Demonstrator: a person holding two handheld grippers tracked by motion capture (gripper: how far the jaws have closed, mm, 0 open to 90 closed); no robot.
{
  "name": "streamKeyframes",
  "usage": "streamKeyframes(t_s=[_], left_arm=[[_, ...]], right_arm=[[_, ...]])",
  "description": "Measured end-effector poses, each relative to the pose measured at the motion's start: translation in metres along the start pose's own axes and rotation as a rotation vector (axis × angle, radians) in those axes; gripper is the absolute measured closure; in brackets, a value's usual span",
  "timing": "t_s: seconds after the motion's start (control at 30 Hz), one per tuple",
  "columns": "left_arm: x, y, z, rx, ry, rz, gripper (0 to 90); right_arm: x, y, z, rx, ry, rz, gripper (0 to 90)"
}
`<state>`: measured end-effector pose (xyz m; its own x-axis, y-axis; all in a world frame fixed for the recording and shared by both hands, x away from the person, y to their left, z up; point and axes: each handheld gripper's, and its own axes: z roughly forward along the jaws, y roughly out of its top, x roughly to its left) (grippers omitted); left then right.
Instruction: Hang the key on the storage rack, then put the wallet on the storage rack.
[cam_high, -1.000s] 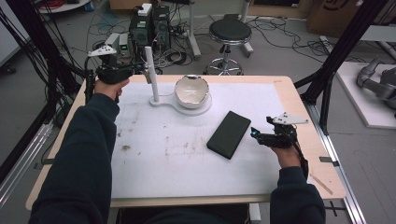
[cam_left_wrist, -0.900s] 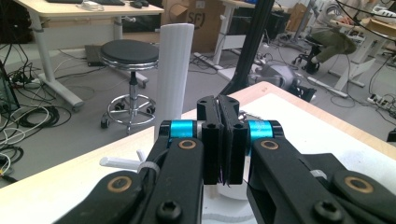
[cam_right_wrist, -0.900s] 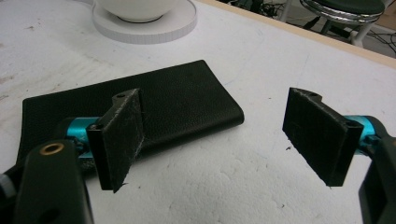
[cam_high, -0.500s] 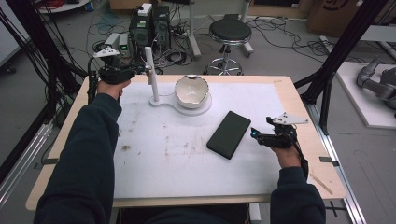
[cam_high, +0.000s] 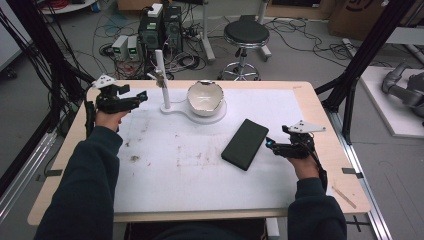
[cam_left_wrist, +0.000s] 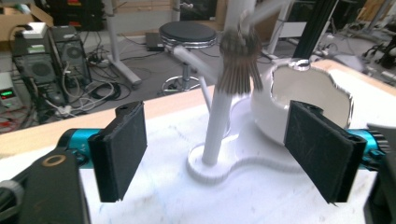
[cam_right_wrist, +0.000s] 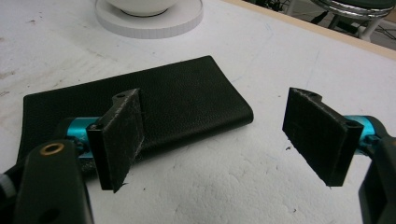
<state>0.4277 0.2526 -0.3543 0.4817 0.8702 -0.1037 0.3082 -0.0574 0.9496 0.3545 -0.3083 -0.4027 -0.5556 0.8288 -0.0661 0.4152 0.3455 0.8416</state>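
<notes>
Your worktop (cam_high: 320, 115) is a wooden board covered by a white mat (cam_high: 200, 165) with some brown stains. On the mat, at about 1 o'clock from its middle, lies a black leather case (cam_high: 245, 144), flat and a little turned. At about 12 o'clock stands a white stand (cam_high: 192, 110): its flat base carries a thin upright post (cam_high: 162, 80) and, just beside the post, a white bowl (cam_high: 205, 97) with an uneven rim.

Your left tongs (cam_high: 142, 95) are at about 10 o'clock on the worktop, pointing to the post. Their jaws have just been opening and now stand wide apart. In the left gripper view the post (cam_left_wrist: 219, 121) and the bowl (cam_left_wrist: 303, 102) show in the gap beyond the pads, and the pads touch nothing. A brown, blurred bundle (cam_left_wrist: 239, 65) hangs on the post higher up; I cannot tell what it is.

Your right tongs (cam_high: 270, 144) are at about 3 o'clock, just beside the right edge of the case. Their jaws are also wide apart and hold nothing. In the right gripper view the case (cam_right_wrist: 187, 98) lies behind the left pad, and the white mat (cam_right_wrist: 219, 177) is between the pads.
</notes>
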Motion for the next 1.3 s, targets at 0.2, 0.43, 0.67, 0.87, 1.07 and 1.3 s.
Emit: streamKeyframes(t_s=[0.2, 0.43, 0.67, 0.87, 1.07, 1.3], left_arm=[[-0.013, -0.019, -0.019, -0.001, -0.003, 0.036, 20.7], [-0.022, -0.043, -0.04, -0.007, 0.018, 0.071, 17.6], [-0.026, -0.06, -0.044, -0.009, -0.026, 0.064, 17.6], [-0.033, -0.066, -0.044, -0.005, -0.031, 0.072, 17.6], [-0.033, -0.071, -0.043, 0.006, -0.042, 0.055, 17.7], [-0.029, -0.074, -0.044, 0.012, -0.035, 0.044, 18.0]], right_arm=[[0.0, 0.0, 0.002, 0.002, 0.003, -0.002, 21.1], [-0.001, -0.001, 0.004, -0.004, 0.005, 0.003, 21.1], [0.001, -0.001, 0.006, 0.012, 0.013, -0.008, 21.1], [0.003, -0.001, 0.004, 0.007, 0.011, -0.012, 21.1], [0.002, -0.002, 0.003, 0.007, 0.008, -0.005, 21.1], [0.004, -0.003, 0.007, 0.03, 0.027, 0.006, 21.0]])
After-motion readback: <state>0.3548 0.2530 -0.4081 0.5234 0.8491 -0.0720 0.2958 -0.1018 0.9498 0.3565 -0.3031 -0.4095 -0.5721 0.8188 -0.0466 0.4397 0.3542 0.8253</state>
